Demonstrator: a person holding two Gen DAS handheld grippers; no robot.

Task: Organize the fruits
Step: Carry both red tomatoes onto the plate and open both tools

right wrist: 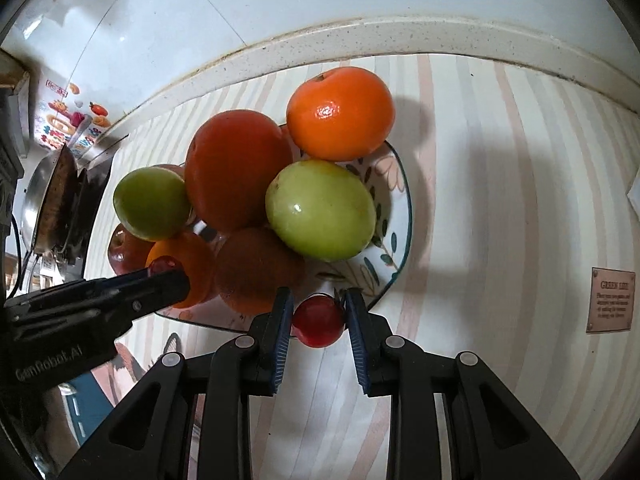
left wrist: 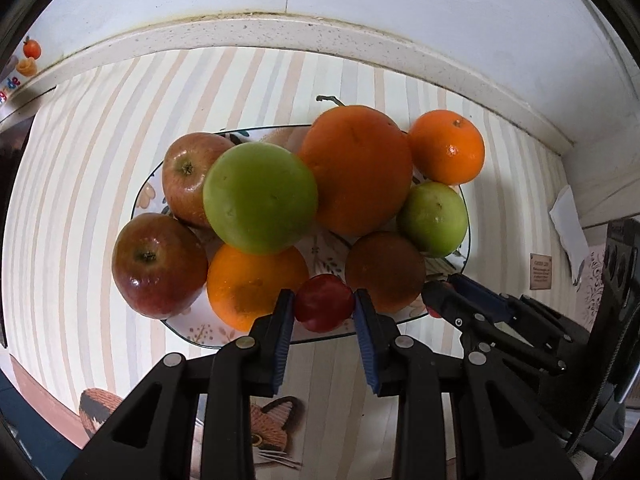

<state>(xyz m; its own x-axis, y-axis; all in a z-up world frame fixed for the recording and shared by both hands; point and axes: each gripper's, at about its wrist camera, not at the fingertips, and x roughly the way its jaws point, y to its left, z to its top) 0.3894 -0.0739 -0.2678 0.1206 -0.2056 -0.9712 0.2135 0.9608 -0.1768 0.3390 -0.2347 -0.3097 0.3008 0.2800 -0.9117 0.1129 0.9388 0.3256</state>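
A patterned plate [left wrist: 200, 338] [right wrist: 394, 248] on the striped cloth is piled with fruit: two red apples [left wrist: 158, 266], green apples [left wrist: 260, 198] [right wrist: 320, 210], oranges [left wrist: 358, 170] [right wrist: 238, 170], a mandarin [left wrist: 446, 146] [right wrist: 340, 114] and a brown fruit [left wrist: 384, 272] [right wrist: 256, 270]. My left gripper [left wrist: 325, 307] is shut on a small red fruit [left wrist: 325, 307] at the plate's near edge. My right gripper [right wrist: 318, 320] is shut on another small red fruit [right wrist: 318, 320] at the plate's near rim. The right gripper also shows in the left wrist view [left wrist: 444, 292], the left gripper in the right wrist view [right wrist: 168, 276].
A speckled counter ledge [left wrist: 280, 30] and white tiled wall run behind the plate. A pan [right wrist: 40, 200] stands at the far left. A small brown label [right wrist: 610, 300] and white paper [left wrist: 568, 220] lie to the right. A cat picture [left wrist: 272, 428] is on the cloth near me.
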